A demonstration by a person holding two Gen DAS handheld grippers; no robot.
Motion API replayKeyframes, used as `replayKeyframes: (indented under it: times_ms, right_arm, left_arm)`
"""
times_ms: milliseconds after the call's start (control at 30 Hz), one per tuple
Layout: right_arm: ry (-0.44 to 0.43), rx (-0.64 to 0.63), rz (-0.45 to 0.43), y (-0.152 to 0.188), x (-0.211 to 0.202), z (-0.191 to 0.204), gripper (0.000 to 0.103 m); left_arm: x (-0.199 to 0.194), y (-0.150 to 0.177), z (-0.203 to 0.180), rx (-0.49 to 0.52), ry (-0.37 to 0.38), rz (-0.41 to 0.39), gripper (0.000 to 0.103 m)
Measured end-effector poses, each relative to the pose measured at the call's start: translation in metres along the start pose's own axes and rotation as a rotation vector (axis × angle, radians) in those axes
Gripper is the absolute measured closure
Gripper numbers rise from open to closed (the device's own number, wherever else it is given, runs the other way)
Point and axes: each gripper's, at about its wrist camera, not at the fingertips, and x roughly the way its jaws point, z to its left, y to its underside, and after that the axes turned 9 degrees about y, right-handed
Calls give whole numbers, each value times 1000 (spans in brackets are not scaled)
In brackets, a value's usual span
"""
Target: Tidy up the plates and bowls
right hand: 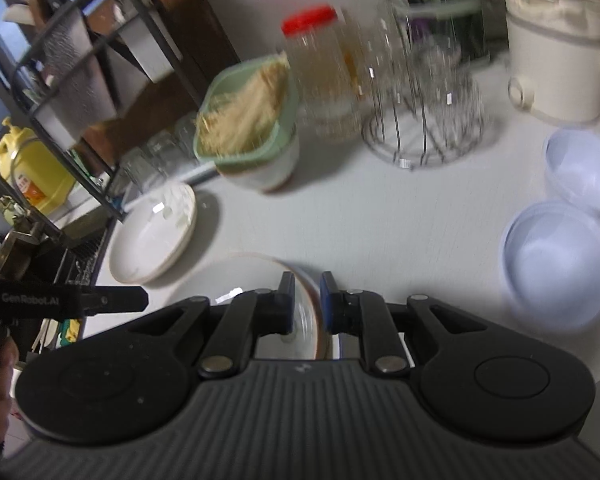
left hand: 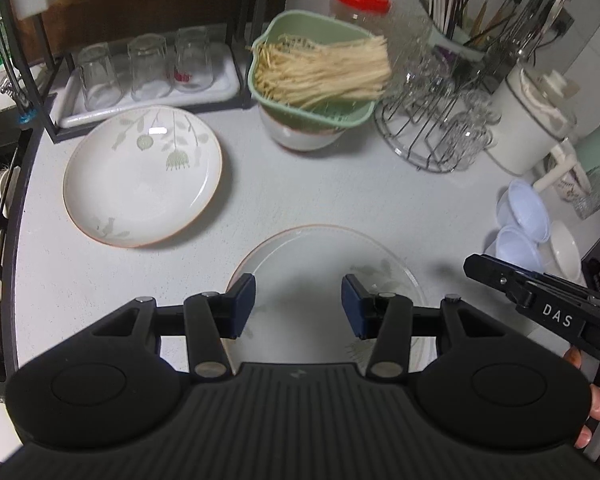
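Observation:
Two white floral plates sit on the pale counter. The far plate (left hand: 142,176) lies flat at the left, also in the right wrist view (right hand: 154,234). The near plate (left hand: 324,264) lies in front of my left gripper (left hand: 298,306), which is open and empty just above its near side. My right gripper (right hand: 306,306) is shut on the near plate's right rim (right hand: 306,300). Two pale blue bowls (right hand: 560,264) (right hand: 584,170) stand at the right, also in the left wrist view (left hand: 518,226).
A green colander of noodles (left hand: 314,70) sits on a white bowl (left hand: 300,134) at the back. A wire glass rack (left hand: 432,120), a red-lidded jar (left hand: 360,0), a white pot (left hand: 532,120), and a tray of upturned glasses (left hand: 144,68) line the back. The sink edge (left hand: 4,208) is left.

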Motion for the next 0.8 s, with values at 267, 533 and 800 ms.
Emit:
replayKeyframes:
  times_ms: [267,533,800]
  right_arm:
    - [-29,-43,-103,-14,-48,1,86]
    - [-44,-70,-170,-9,-90,-3,86]
    - [-52,-97,-187,11,-120,-16,86]
  left_arm:
    - [-38,7,-33,24,14,-84,50]
    - [-62,25,-60,25,9,-147,50]
    - [-75,54,-87,29,-18,-175,49]
